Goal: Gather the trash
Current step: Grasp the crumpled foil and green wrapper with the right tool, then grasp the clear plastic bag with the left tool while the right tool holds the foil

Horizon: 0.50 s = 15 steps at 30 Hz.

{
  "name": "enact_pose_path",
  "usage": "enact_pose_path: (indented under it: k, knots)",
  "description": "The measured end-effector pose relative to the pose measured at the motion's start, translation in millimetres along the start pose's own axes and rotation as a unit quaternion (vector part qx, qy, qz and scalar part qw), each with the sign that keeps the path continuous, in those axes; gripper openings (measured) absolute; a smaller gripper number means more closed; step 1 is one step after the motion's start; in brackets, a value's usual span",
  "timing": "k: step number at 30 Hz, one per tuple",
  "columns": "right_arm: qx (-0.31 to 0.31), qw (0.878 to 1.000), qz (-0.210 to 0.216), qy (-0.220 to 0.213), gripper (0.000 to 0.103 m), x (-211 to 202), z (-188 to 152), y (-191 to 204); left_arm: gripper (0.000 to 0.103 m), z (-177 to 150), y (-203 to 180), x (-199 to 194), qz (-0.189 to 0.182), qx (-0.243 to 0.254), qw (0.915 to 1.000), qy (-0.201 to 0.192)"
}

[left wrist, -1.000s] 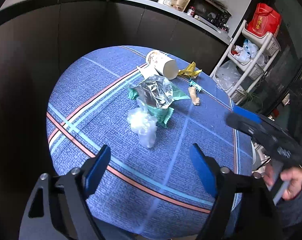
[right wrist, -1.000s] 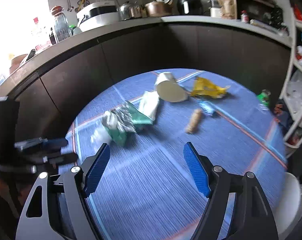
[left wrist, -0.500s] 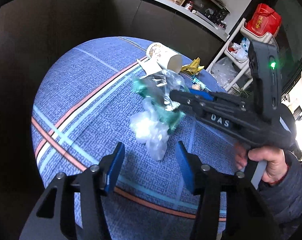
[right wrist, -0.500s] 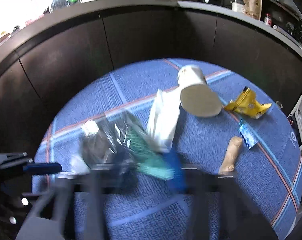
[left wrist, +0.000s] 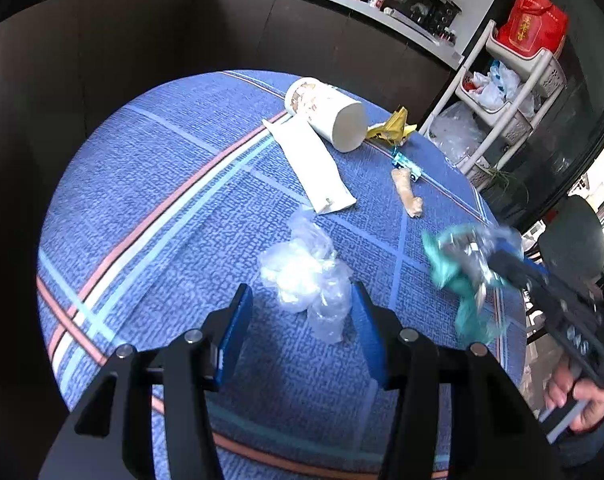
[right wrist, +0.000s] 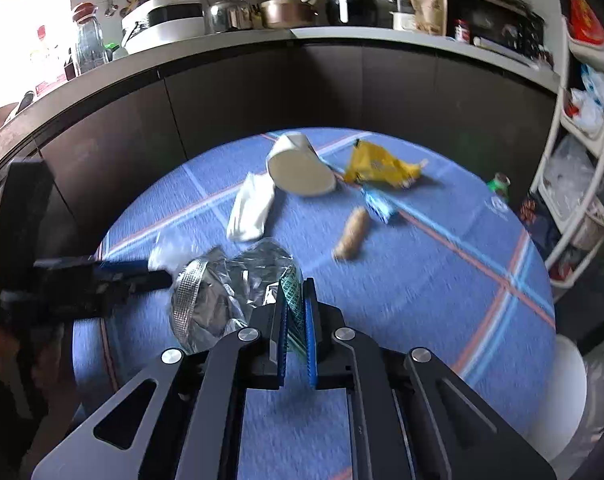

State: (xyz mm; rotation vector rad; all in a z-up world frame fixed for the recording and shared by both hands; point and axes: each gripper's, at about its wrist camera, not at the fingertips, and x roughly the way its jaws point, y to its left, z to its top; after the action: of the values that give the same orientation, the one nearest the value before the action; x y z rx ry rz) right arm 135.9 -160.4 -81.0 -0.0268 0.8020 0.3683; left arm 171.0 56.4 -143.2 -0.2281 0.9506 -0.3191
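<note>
My right gripper [right wrist: 294,292] is shut on a green and silver foil snack bag [right wrist: 230,292] and holds it above the blue round table [right wrist: 421,300]. The bag also shows in the left wrist view [left wrist: 461,276], blurred, at the table's right edge. My left gripper [left wrist: 300,308] is open, its pads on either side of a crumpled clear plastic bag [left wrist: 305,276] on the table. Farther back lie a tipped paper cup [left wrist: 325,114], a white flat packet [left wrist: 313,168], a yellow wrapper [left wrist: 391,128], a small blue wrapper [left wrist: 405,162] and a tan stick-shaped piece [left wrist: 407,194].
A dark curved counter [right wrist: 302,80] with kitchen appliances stands behind the table. A white rack [left wrist: 513,84] with baskets and bags stands at the right. A white stool [right wrist: 569,396] sits at the table's right front edge.
My right gripper has shut on the foil snack bag and pulled it off the pile toward the right. My left gripper has moved forward around the clear plastic bag.
</note>
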Motion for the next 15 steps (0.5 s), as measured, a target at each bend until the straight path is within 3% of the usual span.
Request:
enact_pose_path:
  k: [5,15]
  knots:
    - [0.012,1.000,0.001,0.016,0.007,-5,-21,-6,0.065,5,-1,1,0.000,-0.015,0.9999,-0.006]
    - [-0.004,0.999,0.012,0.034,0.020,-10,-40,-3,0.054,13,-3,12,-0.002,-0.021,0.9998,0.006]
